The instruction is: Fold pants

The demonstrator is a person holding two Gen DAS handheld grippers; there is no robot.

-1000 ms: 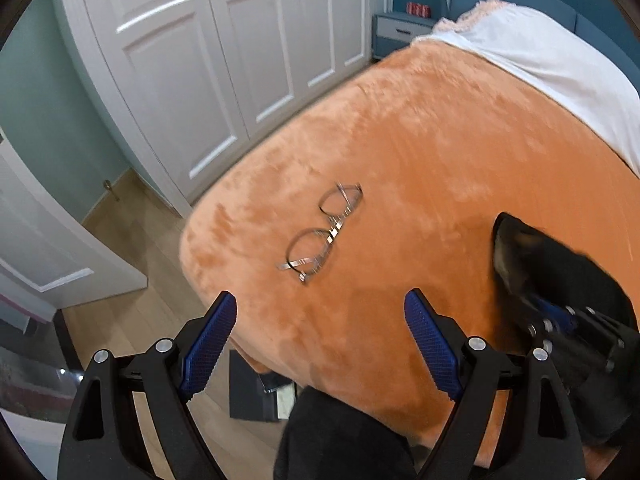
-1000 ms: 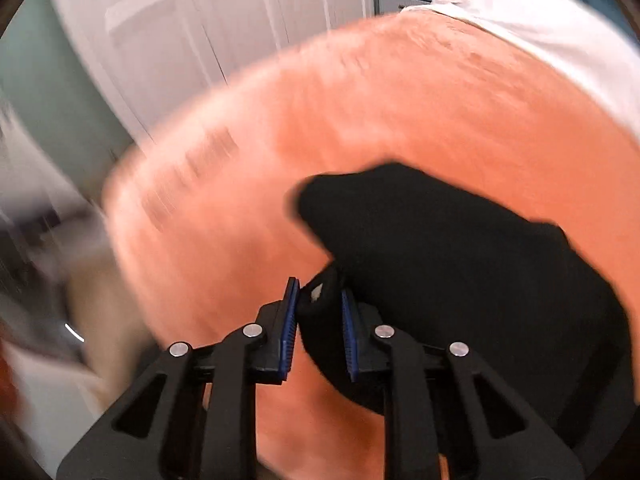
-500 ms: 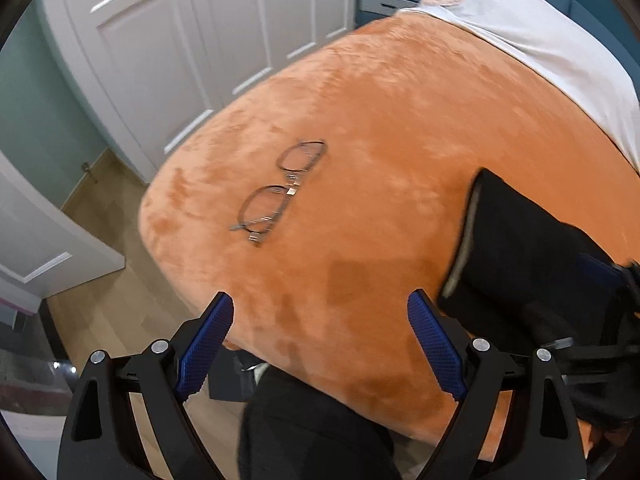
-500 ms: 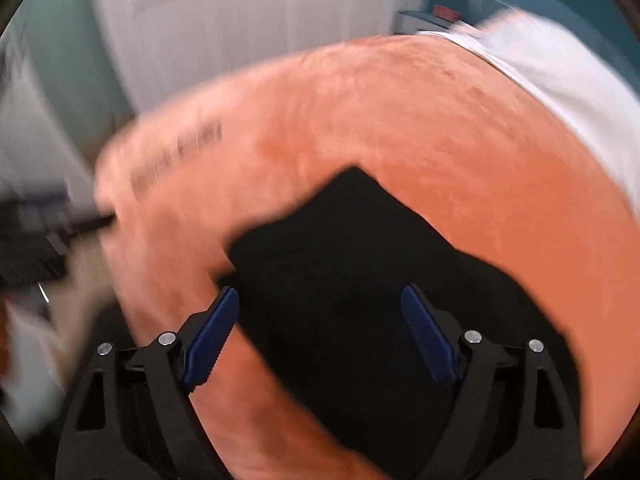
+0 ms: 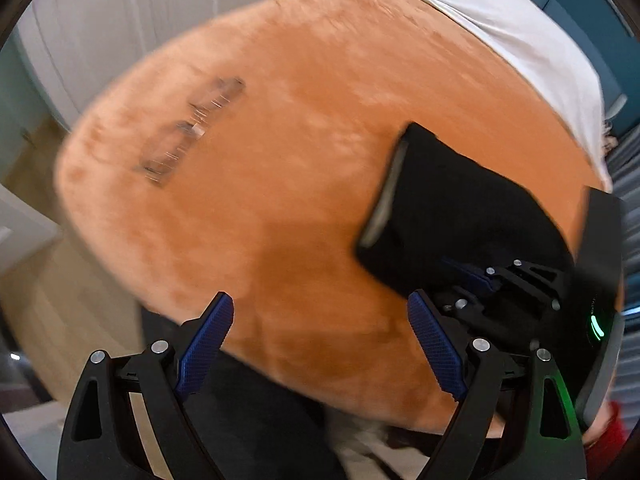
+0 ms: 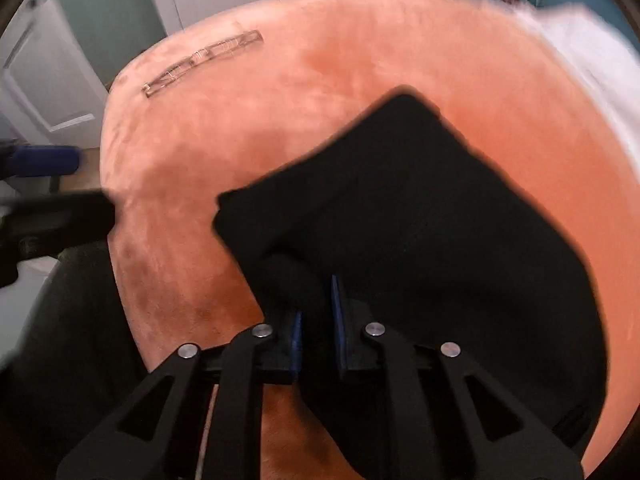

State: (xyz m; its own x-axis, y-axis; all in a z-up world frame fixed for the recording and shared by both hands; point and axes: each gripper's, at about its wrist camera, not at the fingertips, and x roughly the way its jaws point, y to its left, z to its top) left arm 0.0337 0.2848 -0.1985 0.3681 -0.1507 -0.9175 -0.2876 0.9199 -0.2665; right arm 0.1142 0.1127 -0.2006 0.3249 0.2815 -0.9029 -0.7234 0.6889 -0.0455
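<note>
Pants [image 6: 420, 220], black, hide the pinched-shut right claw's [image 6: 316, 312] tips; left claw [image 5: 320, 344] gapes; glasses [image 5: 192, 128] blurred.

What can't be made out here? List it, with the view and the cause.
- Eyeglasses: left wrist view, motion blur smears the frame into streaks.
- Pants: right wrist view, near edge hidden behind the right gripper; folds lost in uniform black.
- White bedding: right wrist view, blurred and cut by the edge.
</note>
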